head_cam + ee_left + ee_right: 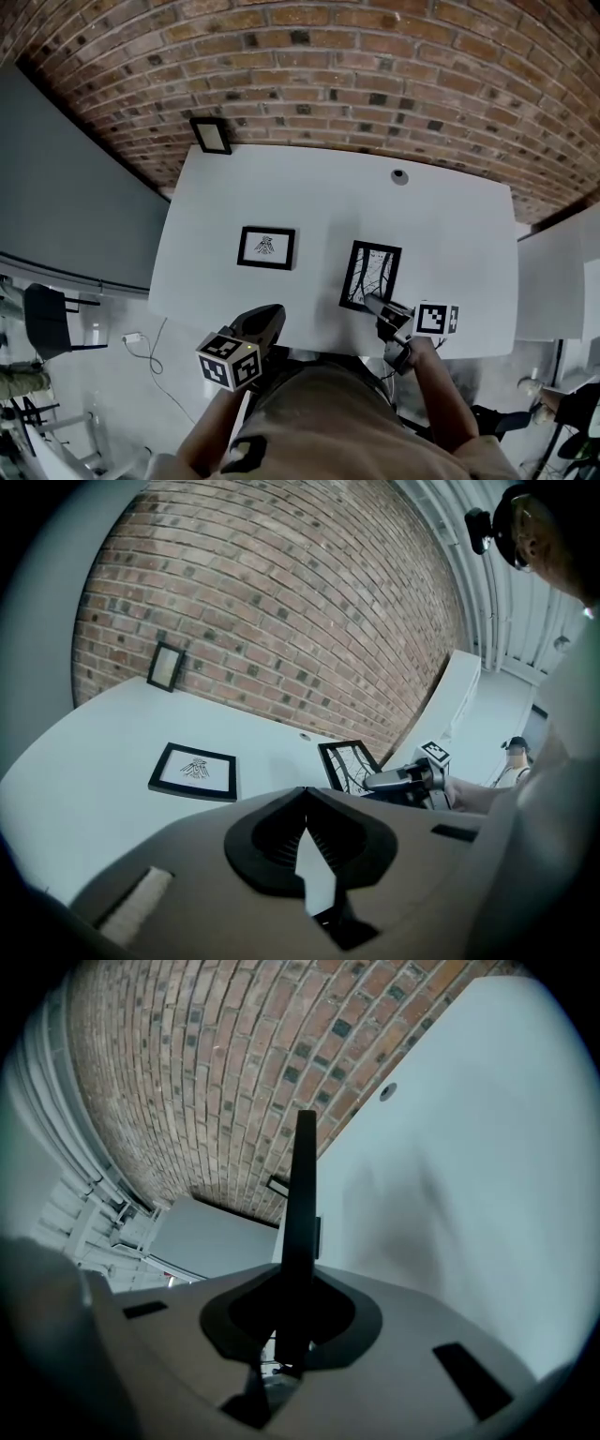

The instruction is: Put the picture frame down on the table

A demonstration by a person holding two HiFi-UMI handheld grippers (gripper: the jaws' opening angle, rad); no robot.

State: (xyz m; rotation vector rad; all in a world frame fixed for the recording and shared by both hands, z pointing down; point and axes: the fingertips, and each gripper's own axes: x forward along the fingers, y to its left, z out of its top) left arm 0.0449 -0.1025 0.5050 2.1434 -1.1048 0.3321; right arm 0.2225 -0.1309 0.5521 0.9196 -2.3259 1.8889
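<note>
The picture frame (371, 275) is clamped by its near edge between the jaws of the right gripper (367, 302), over the near right part of the white table (450, 234). It is seen edge-on as a dark bar (302, 1194) in the right gripper view. Contact with the tabletop cannot be told. The left gripper (267, 319) is held at the near table edge, left of the frame and apart from it, jaws closed on nothing. A second frame (266, 247) is laid flat further left.
</note>
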